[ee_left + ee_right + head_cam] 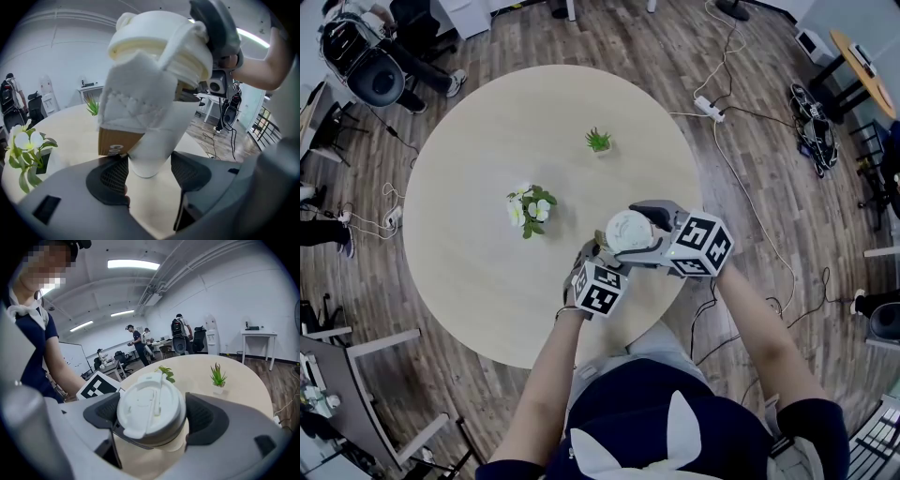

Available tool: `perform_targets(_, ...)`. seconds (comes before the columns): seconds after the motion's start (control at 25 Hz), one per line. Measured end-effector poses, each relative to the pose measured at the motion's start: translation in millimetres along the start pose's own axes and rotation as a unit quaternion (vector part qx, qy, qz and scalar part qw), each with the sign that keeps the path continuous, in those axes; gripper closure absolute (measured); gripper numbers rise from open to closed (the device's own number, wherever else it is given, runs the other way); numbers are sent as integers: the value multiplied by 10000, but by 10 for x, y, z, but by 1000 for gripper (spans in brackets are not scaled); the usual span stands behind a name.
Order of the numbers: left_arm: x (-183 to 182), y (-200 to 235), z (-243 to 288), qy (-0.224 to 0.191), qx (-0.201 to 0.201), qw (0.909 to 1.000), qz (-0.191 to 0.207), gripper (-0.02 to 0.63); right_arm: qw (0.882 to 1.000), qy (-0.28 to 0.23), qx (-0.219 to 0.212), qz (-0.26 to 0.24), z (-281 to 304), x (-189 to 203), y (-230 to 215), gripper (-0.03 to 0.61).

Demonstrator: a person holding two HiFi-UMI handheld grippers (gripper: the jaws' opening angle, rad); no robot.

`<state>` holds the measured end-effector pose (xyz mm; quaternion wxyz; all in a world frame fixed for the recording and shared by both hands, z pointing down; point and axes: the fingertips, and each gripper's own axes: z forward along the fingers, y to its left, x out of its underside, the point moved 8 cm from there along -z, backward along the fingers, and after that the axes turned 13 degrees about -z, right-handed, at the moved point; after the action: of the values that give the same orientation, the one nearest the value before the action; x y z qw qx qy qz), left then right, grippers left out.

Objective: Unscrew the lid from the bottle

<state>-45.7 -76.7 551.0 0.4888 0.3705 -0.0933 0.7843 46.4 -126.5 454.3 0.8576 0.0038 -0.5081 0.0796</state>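
A white bottle (161,124) with a brown card label (117,143) is held off the table, leaning in the left gripper view. My left gripper (147,171) is shut on its lower end, a dark pad pressing on each side. Its white lid (149,409) with a flip tab sits on top, and my right gripper (152,420) is shut around the lid's rim. From the head view the lid (628,231) shows from above near the table's front edge, the right gripper (636,236) coming from the right and the left gripper (602,255) from below.
The round light table (487,141) carries a pot of white flowers (530,208) and a small green plant (598,142). Cables and a power strip (709,106) lie on the wooden floor. Chairs stand at the left; people are far off in the right gripper view.
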Motion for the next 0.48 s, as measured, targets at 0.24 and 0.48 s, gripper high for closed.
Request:
perform_targets(0.24, 20, -3, 3, 19, -3, 10000, -15, 319, 9987, 0, 456, 223, -35, 19, 51, 143)
perform_targets(0.48, 17, -1, 10, 43, -10, 10000, -37, 319, 9946, -142, 896, 503, -88, 17, 119, 143)
